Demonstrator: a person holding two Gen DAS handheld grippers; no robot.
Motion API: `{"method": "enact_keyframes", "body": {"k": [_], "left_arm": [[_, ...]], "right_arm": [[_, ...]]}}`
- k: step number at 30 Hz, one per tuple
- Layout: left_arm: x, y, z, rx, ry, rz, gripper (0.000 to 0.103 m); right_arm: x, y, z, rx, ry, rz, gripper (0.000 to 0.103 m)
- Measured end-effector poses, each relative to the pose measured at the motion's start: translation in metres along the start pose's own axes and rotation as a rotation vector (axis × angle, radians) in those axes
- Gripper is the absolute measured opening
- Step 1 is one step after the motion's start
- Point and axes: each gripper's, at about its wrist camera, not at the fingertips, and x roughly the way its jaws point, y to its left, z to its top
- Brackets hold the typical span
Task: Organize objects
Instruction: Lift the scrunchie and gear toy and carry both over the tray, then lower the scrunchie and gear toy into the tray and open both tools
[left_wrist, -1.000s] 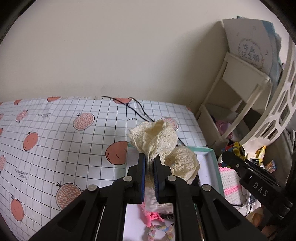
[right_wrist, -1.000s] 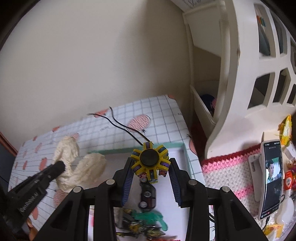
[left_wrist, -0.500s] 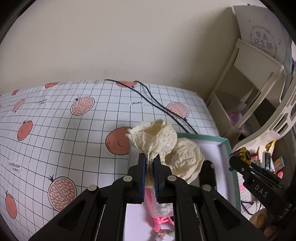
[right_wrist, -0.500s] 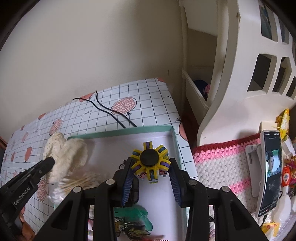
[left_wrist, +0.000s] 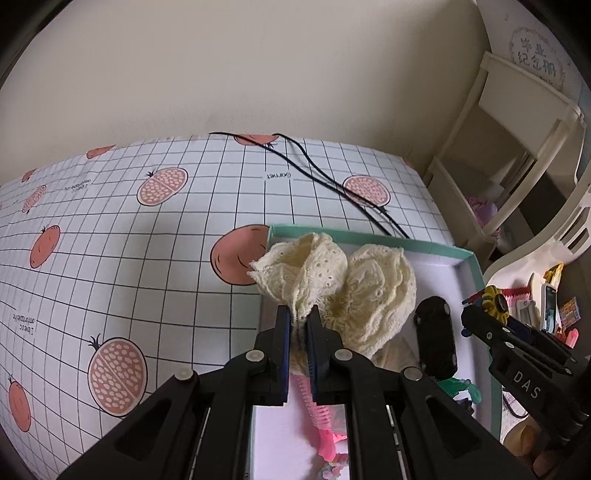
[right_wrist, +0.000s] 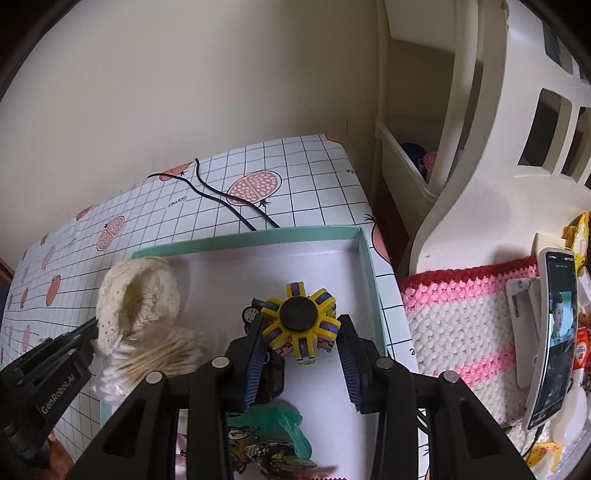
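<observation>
Gridded fruit-print table (left_wrist: 110, 266), green-rimmed box (right_wrist: 258, 236) on it — my left gripper (left_wrist: 299, 321) clamped on cream lace cloth (left_wrist: 332, 273); right gripper (right_wrist: 301, 339) pinching yellow spinner toy (right_wrist: 299, 314) — over box.

A checked, fruit-printed bench (left_wrist: 155, 266) is carrying a teal-rimmed box (right_wrist: 258, 236) and black cables (left_wrist: 325, 177) lying beside it.
</observation>
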Motion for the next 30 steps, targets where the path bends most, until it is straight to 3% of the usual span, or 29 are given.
{"method": "enact_keyframes", "body": {"k": [26,30], "left_arm": [[0.007,0.012,0.007,-0.039,0.006,-0.037,0.009],[0.002,0.01,0.007,-0.037,0.009,-0.04,0.011]], "right_arm": [[0.007,0.004,-0.004,-0.012,0.036,0.01,0.04],[0.005,0.002,-0.003,0.005,0.031,0.02,0.047]]}}
